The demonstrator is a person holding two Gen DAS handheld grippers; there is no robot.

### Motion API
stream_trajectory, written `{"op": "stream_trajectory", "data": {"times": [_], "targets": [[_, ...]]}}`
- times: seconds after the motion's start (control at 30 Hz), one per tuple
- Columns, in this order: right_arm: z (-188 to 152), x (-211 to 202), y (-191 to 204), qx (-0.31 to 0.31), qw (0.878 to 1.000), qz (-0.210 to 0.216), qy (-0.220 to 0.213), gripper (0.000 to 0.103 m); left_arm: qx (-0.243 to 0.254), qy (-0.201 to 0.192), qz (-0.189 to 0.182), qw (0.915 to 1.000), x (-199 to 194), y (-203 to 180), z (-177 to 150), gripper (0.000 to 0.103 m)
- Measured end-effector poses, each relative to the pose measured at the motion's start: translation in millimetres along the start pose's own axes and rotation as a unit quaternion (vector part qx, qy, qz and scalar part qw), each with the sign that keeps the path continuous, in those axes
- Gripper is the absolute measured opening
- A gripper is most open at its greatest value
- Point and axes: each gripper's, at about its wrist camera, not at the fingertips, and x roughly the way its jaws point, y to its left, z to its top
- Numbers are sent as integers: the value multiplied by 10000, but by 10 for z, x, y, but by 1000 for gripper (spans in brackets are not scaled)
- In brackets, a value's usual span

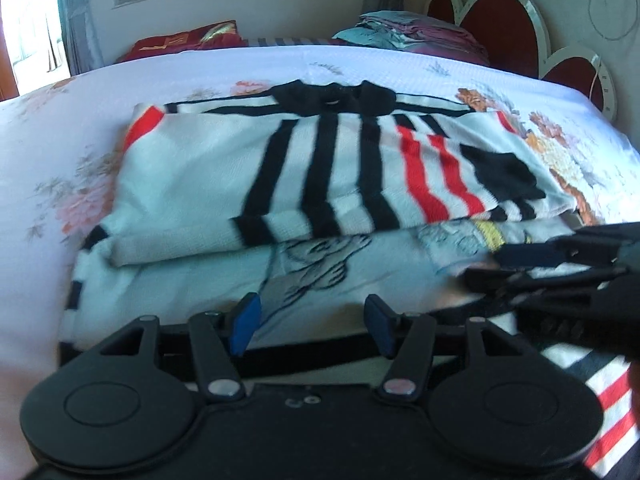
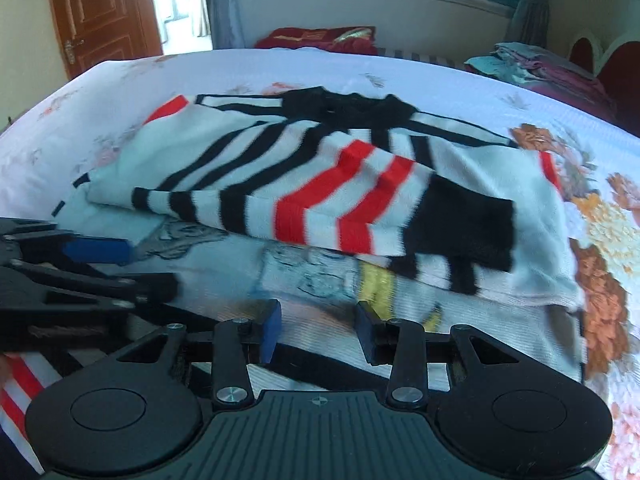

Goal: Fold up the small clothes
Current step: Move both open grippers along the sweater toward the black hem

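Observation:
A small white sweater (image 1: pixel 224 176) with black and red stripes and a black collar lies on the bed, its sleeves folded across the body; it also shows in the right wrist view (image 2: pixel 320 184). A drawn figure shows on its front near the hem. My left gripper (image 1: pixel 312 328) is open, low over the hem at the near edge. My right gripper (image 2: pixel 318 330) is open, beside it over the same hem. Each gripper appears in the other's view, the right gripper at right (image 1: pixel 560 276), the left gripper at left (image 2: pixel 80 276).
The bed has a white floral sheet (image 1: pixel 60 152). A stack of folded clothes (image 1: pixel 404 28) and a red pillow (image 1: pixel 184 40) lie at the far side. A red headboard (image 1: pixel 504 28) is at the right, a wooden door (image 2: pixel 100 12) at the left.

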Motion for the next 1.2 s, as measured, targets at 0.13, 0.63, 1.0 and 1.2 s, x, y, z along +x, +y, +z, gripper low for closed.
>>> {"op": "stream_trajectory", "data": {"times": [0.13,0.63,1.0,1.2], "targets": [[-72,-93,-72,82,9998,-160,-61,40,-178,36,30,9998,-66,149,-62,58],[-118,-348,93,257,9990,275,-254,40,-559,18,-18,9984,-237,67,-54,58],[-258,-466,267,7,9983,548,-209,39,-368,95,-291,9989,-376,-166,-219,58],[-521,-453,339,-471,9981,401,55,39,114,122,-100,9998,-400,-127,-496,60]]}}
